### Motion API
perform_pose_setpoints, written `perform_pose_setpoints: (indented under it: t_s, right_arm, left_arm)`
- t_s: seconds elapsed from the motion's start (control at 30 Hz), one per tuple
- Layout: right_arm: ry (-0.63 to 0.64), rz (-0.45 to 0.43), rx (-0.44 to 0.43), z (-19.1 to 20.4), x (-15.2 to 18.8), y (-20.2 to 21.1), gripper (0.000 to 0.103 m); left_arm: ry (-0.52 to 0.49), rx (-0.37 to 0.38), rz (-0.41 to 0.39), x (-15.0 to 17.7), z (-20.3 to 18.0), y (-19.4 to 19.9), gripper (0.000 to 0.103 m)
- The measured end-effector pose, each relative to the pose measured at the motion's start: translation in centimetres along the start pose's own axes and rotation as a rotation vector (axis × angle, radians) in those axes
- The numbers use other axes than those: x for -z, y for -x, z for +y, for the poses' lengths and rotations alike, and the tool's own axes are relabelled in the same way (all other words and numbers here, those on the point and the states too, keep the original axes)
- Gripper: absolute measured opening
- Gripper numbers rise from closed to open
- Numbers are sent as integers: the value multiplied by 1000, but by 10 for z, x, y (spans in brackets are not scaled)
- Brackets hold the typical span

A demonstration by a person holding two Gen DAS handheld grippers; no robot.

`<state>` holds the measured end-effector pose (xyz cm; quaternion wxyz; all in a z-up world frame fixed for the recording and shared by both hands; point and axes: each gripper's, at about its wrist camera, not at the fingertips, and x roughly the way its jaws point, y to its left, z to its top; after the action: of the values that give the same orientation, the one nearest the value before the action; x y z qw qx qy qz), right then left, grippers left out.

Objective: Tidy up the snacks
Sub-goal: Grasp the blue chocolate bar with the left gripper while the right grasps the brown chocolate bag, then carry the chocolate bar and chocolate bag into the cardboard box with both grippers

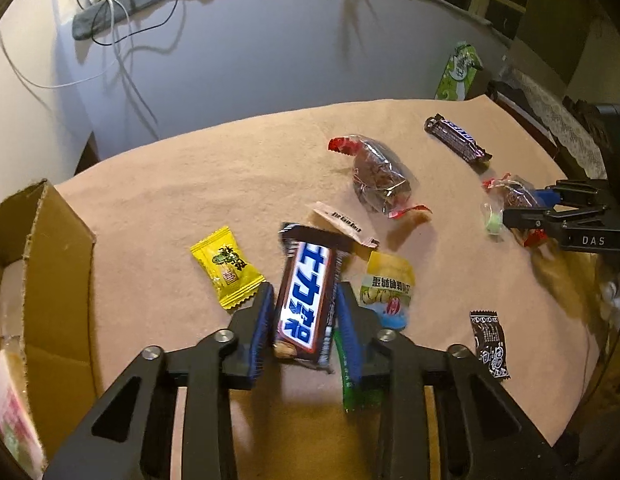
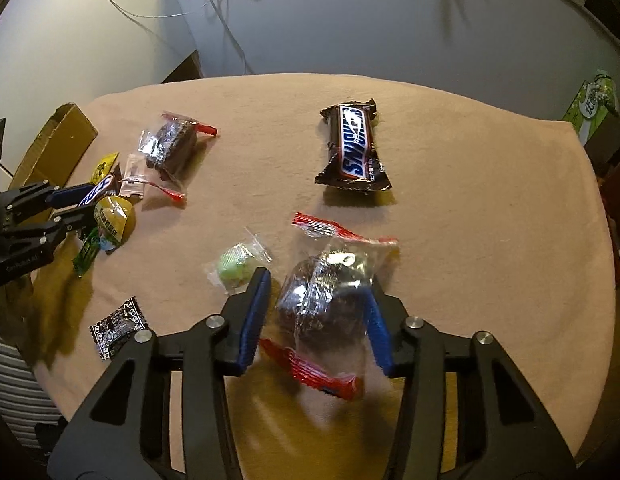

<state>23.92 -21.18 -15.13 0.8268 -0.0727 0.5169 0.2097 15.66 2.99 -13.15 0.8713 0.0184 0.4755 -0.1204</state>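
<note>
Left wrist view: our left gripper (image 1: 303, 312) is clamped on a Snickers bar (image 1: 307, 300), its blue pads pressing both long sides, the bar tilted above the tan cloth (image 1: 169, 184) (a cardboard box (image 1: 57, 264) sits at the left edge). Right wrist view: our right gripper (image 2: 316, 316) is closed around a clear-wrapped chocolate cake (image 2: 326, 300), another Snickers (image 2: 356, 148) lying well beyond.

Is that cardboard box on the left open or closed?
Open: the cardboard box has its flap standing up, and pale packets show inside it.
</note>
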Motion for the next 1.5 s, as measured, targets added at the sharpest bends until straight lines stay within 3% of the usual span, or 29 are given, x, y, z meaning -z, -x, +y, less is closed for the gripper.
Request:
perform_pose_setpoints:
  t_s: [0.27, 0.63, 0.93, 1.5]
  right_arm:
    - [68, -20, 84, 11, 3, 0, 41]
    - [24, -97, 72, 12, 11, 27, 38]
    - [57, -150, 35, 43, 2, 50, 38]
    - [257, -213, -125, 192, -45, 50, 38]
  left_arm:
    - [55, -10, -48, 6, 0, -1, 27]
    - [89, -28, -131, 12, 0, 25, 27]
    - [112, -37, -202, 13, 8, 62, 27]
    - [209, -121, -301, 42, 68, 128, 27]
